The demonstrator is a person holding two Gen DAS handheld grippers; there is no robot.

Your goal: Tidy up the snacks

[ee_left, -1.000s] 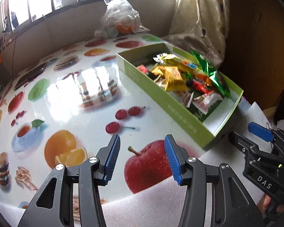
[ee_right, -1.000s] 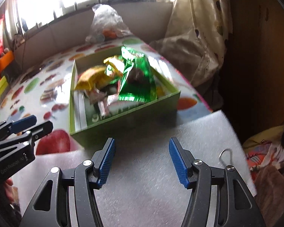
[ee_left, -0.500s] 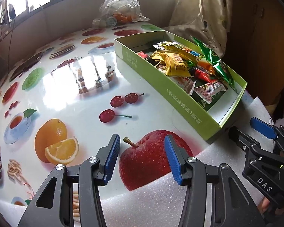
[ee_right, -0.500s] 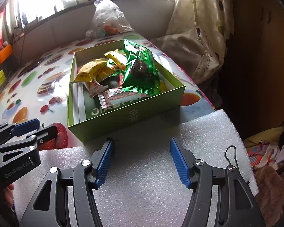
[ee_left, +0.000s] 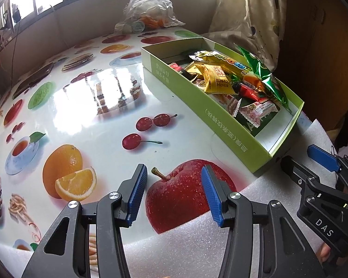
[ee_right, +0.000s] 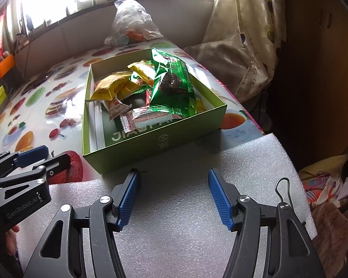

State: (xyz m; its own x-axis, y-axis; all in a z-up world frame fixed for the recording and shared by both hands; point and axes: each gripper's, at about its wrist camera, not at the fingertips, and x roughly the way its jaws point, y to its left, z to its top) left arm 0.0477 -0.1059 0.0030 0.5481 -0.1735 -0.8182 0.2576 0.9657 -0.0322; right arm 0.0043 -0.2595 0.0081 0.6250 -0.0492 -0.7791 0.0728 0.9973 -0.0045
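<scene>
Snacks (ee_right: 150, 90) are piled in green box (ee_right: 155, 143).
Left gripper (ee_left: 174, 194) and right gripper (ee_right: 174, 197) are held apart-jawed, empty; right jaws just widened.

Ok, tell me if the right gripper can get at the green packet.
Probably yes: the right gripper is open and empty, and the green packet lies on top of the pile in the open box, uncovered.

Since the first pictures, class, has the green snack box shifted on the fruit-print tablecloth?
Cannot tell. The green snack box sits differently in frame, but the printed apple beside it shifts too, so the camera's own motion may explain it.
</scene>
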